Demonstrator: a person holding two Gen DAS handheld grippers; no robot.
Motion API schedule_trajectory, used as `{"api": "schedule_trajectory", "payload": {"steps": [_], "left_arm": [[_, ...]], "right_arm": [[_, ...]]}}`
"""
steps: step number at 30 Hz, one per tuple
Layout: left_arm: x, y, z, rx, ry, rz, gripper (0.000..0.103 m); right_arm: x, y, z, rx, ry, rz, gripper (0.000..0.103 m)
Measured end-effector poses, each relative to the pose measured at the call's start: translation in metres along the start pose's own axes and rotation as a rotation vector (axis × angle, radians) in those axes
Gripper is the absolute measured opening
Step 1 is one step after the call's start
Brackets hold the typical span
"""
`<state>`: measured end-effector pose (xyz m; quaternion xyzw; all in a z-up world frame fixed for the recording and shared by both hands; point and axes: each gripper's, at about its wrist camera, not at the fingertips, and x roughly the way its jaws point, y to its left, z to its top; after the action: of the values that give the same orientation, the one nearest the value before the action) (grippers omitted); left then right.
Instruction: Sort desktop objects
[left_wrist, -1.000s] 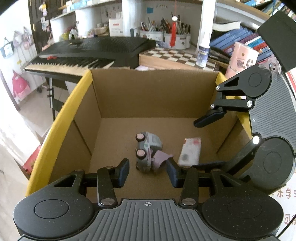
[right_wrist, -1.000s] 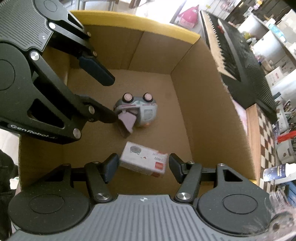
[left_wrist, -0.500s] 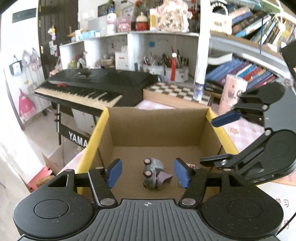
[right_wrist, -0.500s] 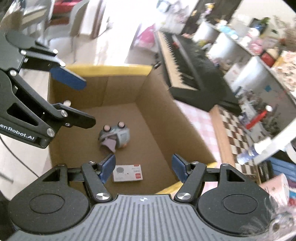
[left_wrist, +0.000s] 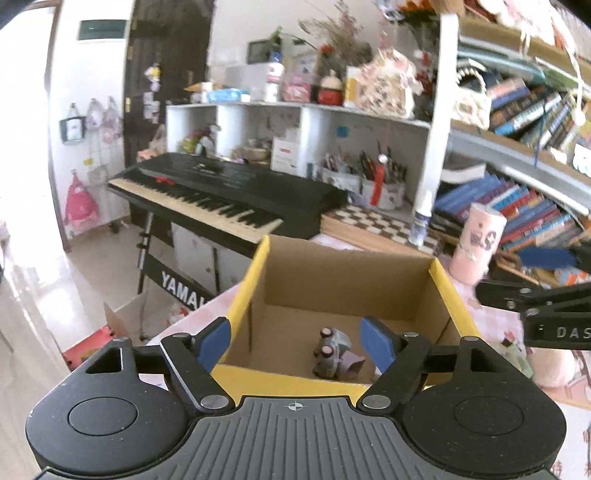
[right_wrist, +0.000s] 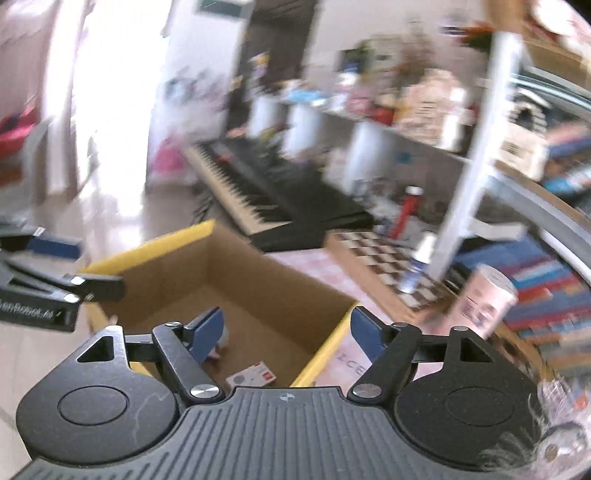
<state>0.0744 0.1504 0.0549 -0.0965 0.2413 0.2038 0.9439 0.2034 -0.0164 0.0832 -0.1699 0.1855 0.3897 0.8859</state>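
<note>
My left gripper (left_wrist: 297, 341) and right gripper (right_wrist: 286, 334) jaws opening, empty, above yellow-rimmed corrugated cardboard box (left_wrist: 347, 275); rounded grey toy car (left_wrist: 330, 350), flat white packet (right_wrist: 252, 374) inside.

A black keyboard (left_wrist: 229, 192) is seen on its stand behind the table. Beside it a chessboard (left_wrist: 373, 221) is laid, with a spray bottle (left_wrist: 421, 218) upright on it. Books (left_wrist: 517, 206) are shelved at right.

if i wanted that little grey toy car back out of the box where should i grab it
Grip the toy car across its narrow body, coming straight down from above. It lies on its side on the floor of the cardboard box, wheels facing left in the left wrist view, and the tall walls block any side approach. Avoid the loose purple flap at its near end, which would likely give.
</note>
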Motion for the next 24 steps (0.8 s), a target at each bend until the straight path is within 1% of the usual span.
{"api": "schedule_trajectory", "payload": {"steps": [3,5,9,12,18,24], "left_arm": [[-0.012,0.006,-0.005,-0.023,-0.024,0.014,0.084],[-0.019,0.009,-0.009,-0.031,-0.038,0.019,0.084],[-0.032,0.016,-0.016,-0.046,-0.047,0.024,0.085],[-0.039,0.019,-0.022,-0.047,-0.042,0.017,0.085],[-0.053,0.021,-0.036,-0.029,-0.035,0.004,0.085],[-0.066,0.017,-0.051,0.022,-0.036,-0.015,0.085]], "right_arm": [[-0.016,0.003,-0.009,0.115,-0.020,-0.063,0.075],[-0.026,0.005,-0.015,0.172,-0.026,-0.099,0.075],[-0.047,0.013,-0.030,0.249,-0.037,-0.160,0.075],[-0.062,0.021,-0.041,0.276,-0.035,-0.194,0.075],[-0.083,0.043,-0.060,0.301,-0.027,-0.236,0.075],[-0.096,0.063,-0.080,0.319,0.005,-0.256,0.075]]}}
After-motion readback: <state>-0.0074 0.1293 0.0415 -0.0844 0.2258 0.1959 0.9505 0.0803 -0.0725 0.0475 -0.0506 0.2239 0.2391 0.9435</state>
